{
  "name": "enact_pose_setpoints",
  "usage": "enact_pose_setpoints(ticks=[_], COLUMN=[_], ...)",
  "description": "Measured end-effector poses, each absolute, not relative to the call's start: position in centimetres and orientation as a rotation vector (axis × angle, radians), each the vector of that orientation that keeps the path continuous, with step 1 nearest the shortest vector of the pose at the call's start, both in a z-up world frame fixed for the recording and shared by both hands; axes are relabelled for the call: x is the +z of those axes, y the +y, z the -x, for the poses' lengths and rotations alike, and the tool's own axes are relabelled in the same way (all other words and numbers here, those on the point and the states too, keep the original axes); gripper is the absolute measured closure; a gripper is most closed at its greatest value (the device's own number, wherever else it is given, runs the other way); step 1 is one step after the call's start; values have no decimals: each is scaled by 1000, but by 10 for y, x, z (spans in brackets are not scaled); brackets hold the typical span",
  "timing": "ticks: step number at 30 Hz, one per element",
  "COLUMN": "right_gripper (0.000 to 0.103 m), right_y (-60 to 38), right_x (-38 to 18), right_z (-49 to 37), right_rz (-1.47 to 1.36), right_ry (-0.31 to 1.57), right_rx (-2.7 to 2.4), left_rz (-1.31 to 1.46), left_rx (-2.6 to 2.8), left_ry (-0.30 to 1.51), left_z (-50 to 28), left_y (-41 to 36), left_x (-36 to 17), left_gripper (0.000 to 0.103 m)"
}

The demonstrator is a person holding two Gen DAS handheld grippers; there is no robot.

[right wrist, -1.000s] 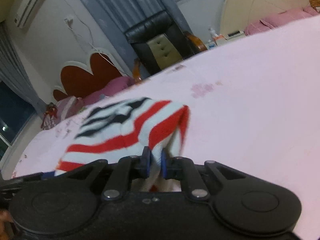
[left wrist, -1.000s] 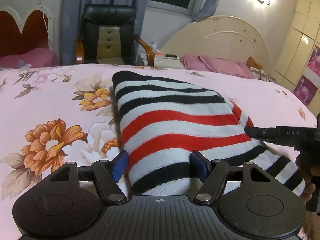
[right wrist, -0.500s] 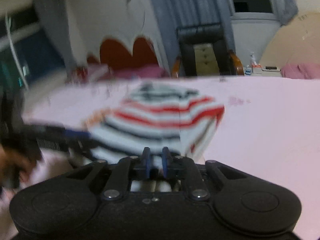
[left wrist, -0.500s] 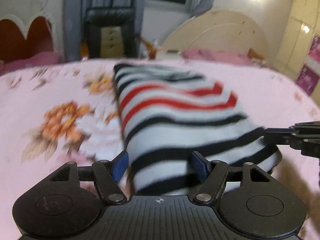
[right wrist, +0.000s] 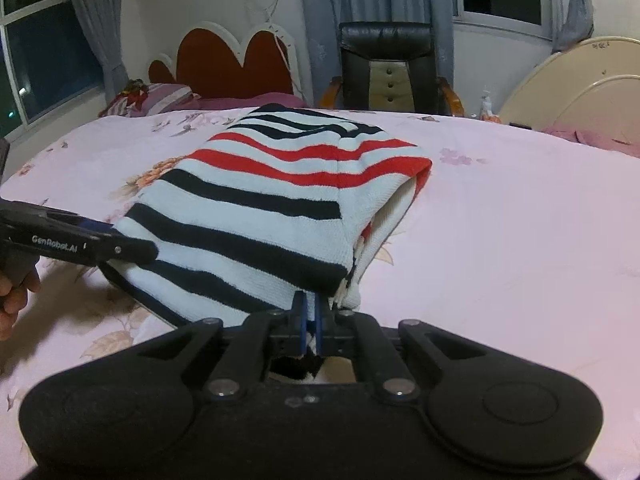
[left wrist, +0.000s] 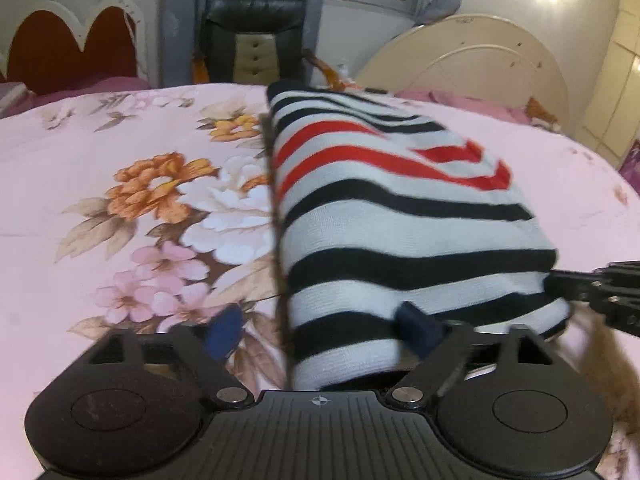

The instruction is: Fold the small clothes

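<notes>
1. Lying folded on the pink floral bedspread (left wrist: 120, 184): a striped garment (left wrist: 400, 216) in white, black and red bands, its near edge lifted slightly off the bedspread.
2. Gripping the near right corner of the striped garment: the right gripper (right wrist: 309, 312), its blue-padded fingers (right wrist: 304, 320) pressed all the way together on a thin fold of fabric.
3. Hanging open just beyond that pinched corner: the garment's right side, showing a white inner layer under the red band.
4. Opening at the near left edge of the striped garment: the left gripper (left wrist: 320, 332), fingers spreading wide apart.
5. Sitting off the garment's left edge, over the bedspread's flowers: the left blue finger (left wrist: 222, 332) of the left gripper, clear of the cloth.
6. Lying on top of the garment's near black and white bands: the other blue finger (left wrist: 418, 330) of the left gripper, with the garment's left edge passing between the two fingers but not squeezed by them.
7. Reaching in level from the left of the striped garment in the right wrist view: the left gripper's black arm, held by a hand (right wrist: 16, 300) at the frame edge.
8. Standing beyond the far end of the striped garment: a black leather chair (right wrist: 386, 68), with a red scalloped headboard (right wrist: 230, 62) to its left and a cream headboard (left wrist: 472, 60) to its right.
</notes>
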State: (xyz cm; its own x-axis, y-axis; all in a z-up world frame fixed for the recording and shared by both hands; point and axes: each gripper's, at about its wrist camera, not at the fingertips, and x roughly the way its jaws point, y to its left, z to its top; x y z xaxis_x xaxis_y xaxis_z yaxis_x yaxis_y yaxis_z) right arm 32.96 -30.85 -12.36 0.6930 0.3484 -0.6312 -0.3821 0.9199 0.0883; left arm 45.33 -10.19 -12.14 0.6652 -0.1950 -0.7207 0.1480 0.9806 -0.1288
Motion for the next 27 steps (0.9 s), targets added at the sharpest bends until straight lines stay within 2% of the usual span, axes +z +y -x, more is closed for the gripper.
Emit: enact_pose_setpoints(ticks=[5, 11, 12, 13, 15, 16, 27], right_gripper=[99, 96, 92, 81, 70, 69, 52], right_y=[-302, -291, -290, -289, -290, -292, -317], right_x=[-124, -122, -122, -122, -122, -122, -121], right_z=[-324, -322, -322, -321, -321, -322, -333], right_rz=[69, 109, 115, 124, 131, 116, -4], right_ry=[686, 694, 695, 695, 691, 697, 775], right_rx=[359, 310, 300, 280, 237, 235, 241], left_rz=[61, 58, 57, 54, 41, 28, -44], left_rx=[-202, -207, -207, -204, -192, -181, -206], left_ry=[818, 808, 806, 806, 812, 816, 817], left_z=[-456, -456, -455, -455, -456, -457, -453], left_y=[-99, -99, -99, -99, -100, -100, -98], left_x=[-123, -124, -124, -124, -124, -123, -113], left_gripper=[11, 11, 10, 9, 3, 0, 0])
